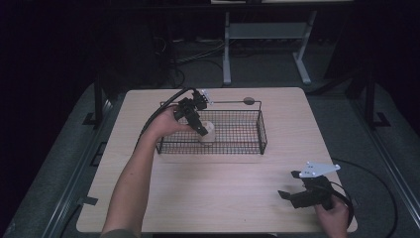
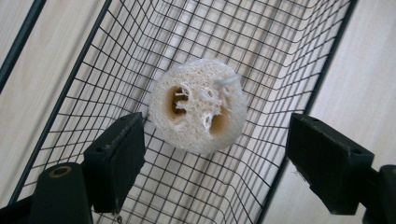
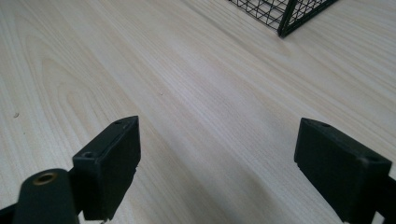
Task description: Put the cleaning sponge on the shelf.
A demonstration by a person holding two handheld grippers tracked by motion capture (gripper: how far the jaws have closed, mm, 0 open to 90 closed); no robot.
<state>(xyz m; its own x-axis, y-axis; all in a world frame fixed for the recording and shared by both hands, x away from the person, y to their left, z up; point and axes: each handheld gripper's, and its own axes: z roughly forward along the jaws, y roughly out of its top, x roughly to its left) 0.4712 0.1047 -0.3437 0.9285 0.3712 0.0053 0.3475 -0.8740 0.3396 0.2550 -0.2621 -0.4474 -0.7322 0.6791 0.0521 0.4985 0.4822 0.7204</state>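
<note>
A pale loofah slice (image 2: 198,105) with two holes lies on the floor of a black wire basket (image 1: 261,130) at the table's far middle. In the high view the loofah (image 1: 208,133) sits toward the basket's left end. My left gripper (image 1: 198,125) reaches down into the basket over it; in the left gripper view the gripper (image 2: 224,163) stands open, its jaws wide apart on either side and apart from the loofah. My right gripper (image 1: 288,185) hovers low near the table's front right corner, and it (image 3: 224,172) is open over bare wood.
The light wooden table (image 1: 223,198) has open surface between the basket and the front edge. A corner of the basket (image 3: 285,14) shows far ahead of the right gripper. A small dark round knob (image 1: 248,101) sits at the basket's far rim. Cables trail off both sides.
</note>
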